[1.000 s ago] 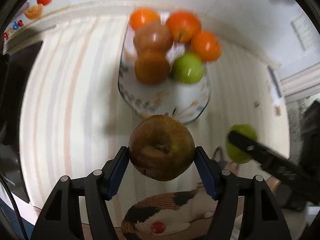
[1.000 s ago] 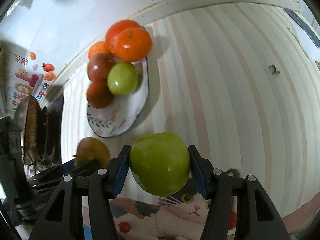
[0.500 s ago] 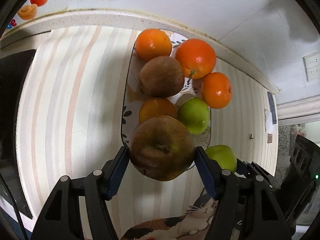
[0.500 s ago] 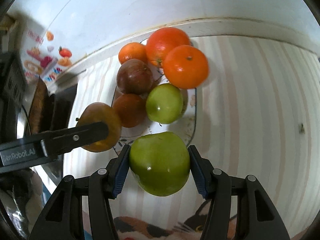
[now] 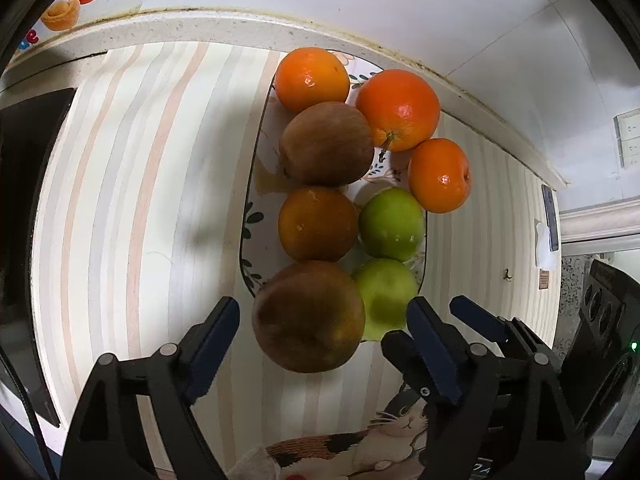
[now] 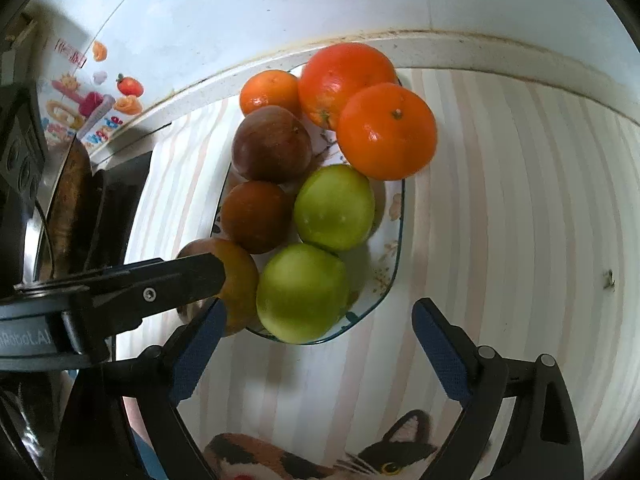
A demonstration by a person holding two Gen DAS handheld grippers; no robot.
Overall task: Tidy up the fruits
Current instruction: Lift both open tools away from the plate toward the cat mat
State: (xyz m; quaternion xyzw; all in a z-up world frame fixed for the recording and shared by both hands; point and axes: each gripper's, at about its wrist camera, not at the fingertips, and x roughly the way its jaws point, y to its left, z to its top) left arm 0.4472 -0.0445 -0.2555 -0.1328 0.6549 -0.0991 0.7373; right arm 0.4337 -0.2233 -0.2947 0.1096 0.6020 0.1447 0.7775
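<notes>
A patterned plate (image 5: 249,216) (image 6: 394,252) on the striped counter holds oranges, brown fruits and green apples. A brown apple (image 5: 309,316) (image 6: 240,280) rests at the plate's near left end, between the open fingers of my left gripper (image 5: 322,320), which do not touch it. A green apple (image 6: 302,292) (image 5: 386,292) lies beside it at the near right end. My right gripper (image 6: 316,324) is open just in front of it, apart from it.
A white wall with a raised ledge (image 5: 200,28) runs behind the plate. A dark stove top (image 5: 24,200) and a pan (image 6: 72,200) lie to the left. A cat-print mat (image 6: 320,456) lies at the counter's near edge.
Both grippers moved to the plate's near end and opened. The brown apple and the green apple were let go and now rest on the plate.
</notes>
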